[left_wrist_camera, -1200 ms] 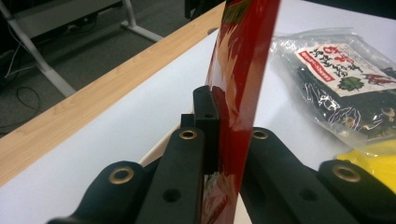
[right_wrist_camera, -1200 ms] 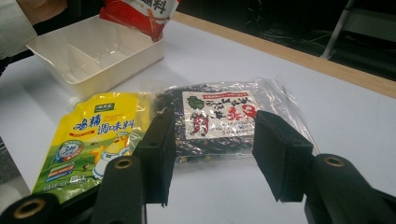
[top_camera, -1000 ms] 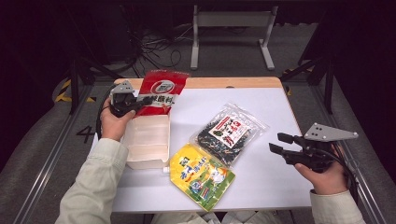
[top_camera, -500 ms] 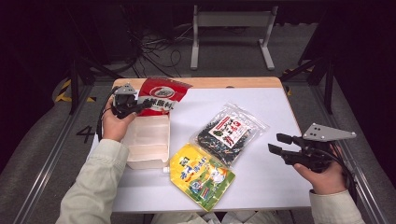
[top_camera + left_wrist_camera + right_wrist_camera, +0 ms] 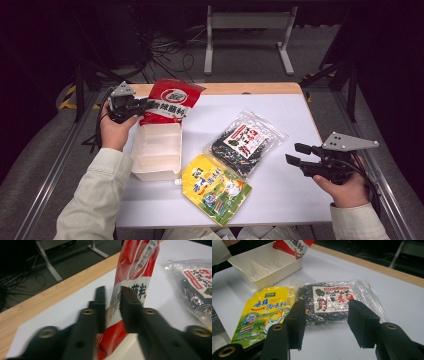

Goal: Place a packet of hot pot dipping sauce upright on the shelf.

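A red snack packet (image 5: 172, 100) lies tilted at the table's far left, its lower end over the far wall of a white plastic box (image 5: 155, 172). My left gripper (image 5: 146, 105) reaches in from the left at that lower end. In the left gripper view the red packet's (image 5: 137, 270) printed edge stands between the jaws of my left gripper (image 5: 112, 293). They have just been opening, and a narrow gap shows beside one pad. My right gripper (image 5: 293, 153) hovers open and empty at the front right. In its own view my right gripper (image 5: 325, 305) faces a clear bag of dark seaweed (image 5: 332, 298).
The seaweed bag (image 5: 245, 142) lies mid-table. A yellow pouch (image 5: 215, 187) lies in front of it, beside the box. The white table (image 5: 290, 200) has a wooden far edge. Metal frames and cables stand on the floor beyond.
My left gripper has shifted slightly left and up, and the red packet has changed its tilt a little. The right gripper has not moved.
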Demonstrator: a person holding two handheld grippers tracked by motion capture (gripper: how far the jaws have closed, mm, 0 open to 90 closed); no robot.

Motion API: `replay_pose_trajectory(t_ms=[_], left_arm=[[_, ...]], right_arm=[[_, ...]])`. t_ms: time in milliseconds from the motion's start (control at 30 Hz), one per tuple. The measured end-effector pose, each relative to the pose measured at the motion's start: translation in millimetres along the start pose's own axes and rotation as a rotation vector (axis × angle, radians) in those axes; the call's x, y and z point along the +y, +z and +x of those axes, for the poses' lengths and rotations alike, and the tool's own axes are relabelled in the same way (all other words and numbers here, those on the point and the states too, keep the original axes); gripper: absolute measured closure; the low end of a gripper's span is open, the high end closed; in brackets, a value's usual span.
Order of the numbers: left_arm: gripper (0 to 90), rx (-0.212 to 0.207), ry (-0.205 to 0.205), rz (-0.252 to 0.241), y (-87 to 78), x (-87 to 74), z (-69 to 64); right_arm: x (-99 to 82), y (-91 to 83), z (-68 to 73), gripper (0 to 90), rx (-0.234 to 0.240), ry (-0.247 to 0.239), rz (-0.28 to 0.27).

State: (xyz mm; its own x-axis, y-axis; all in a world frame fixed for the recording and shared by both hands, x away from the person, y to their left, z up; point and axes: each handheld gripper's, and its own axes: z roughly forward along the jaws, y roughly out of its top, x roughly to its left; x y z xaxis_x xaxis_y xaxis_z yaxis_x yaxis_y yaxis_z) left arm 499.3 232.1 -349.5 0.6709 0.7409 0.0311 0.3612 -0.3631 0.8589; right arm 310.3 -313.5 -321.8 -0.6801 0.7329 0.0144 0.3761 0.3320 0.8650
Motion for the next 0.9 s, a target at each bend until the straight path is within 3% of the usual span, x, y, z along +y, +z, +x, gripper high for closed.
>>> replay_pose_trajectory(t_ms=[33,67,100,133,300,367,633,767,900], left_arm=[[83.5,0.003,0.004,0.013,-1.0,0.2,0.5],[89.9,0.005,0.004,0.033,-0.7,-0.1,0.2],[90.0,0.025,0.021,0.066,0.8,-0.5,-0.2],[90.0,0.025,0.021,0.066,0.8,-0.5,-0.2],[90.0,0.064,-0.013,0.15,6.0,-4.2,0.8],[90.0,0.08,-0.01,0.184,8.2,-6.4,0.9],[90.0,0.102,-0.002,0.279,18.1,-11.8,-0.1],[90.0,0.097,-0.01,0.301,23.1,-15.9,-0.9],[90.0,0.096,-0.031,0.272,18.6,-17.4,0.5]], right_arm=[[0.0,0.0,0.0,48.6,0.0,0.0,0.0],[0.0,0.5,0.1,48.6,-0.001,-0.001,0.0],[0.0,0.5,0.2,48.6,0.0,-0.002,0.0],[0.0,0.5,0.2,48.6,0.0,-0.002,0.0],[-0.2,0.4,-0.3,48.5,0.0,-0.001,-0.002],[-0.3,0.5,-0.3,48.5,0.001,0.0,-0.001],[-0.8,4.0,1.0,48.4,0.009,-0.001,0.008],[-1.1,4.9,0.9,48.3,0.009,-0.001,0.013],[-1.8,6.3,0.3,48.1,0.013,0.002,0.017]])
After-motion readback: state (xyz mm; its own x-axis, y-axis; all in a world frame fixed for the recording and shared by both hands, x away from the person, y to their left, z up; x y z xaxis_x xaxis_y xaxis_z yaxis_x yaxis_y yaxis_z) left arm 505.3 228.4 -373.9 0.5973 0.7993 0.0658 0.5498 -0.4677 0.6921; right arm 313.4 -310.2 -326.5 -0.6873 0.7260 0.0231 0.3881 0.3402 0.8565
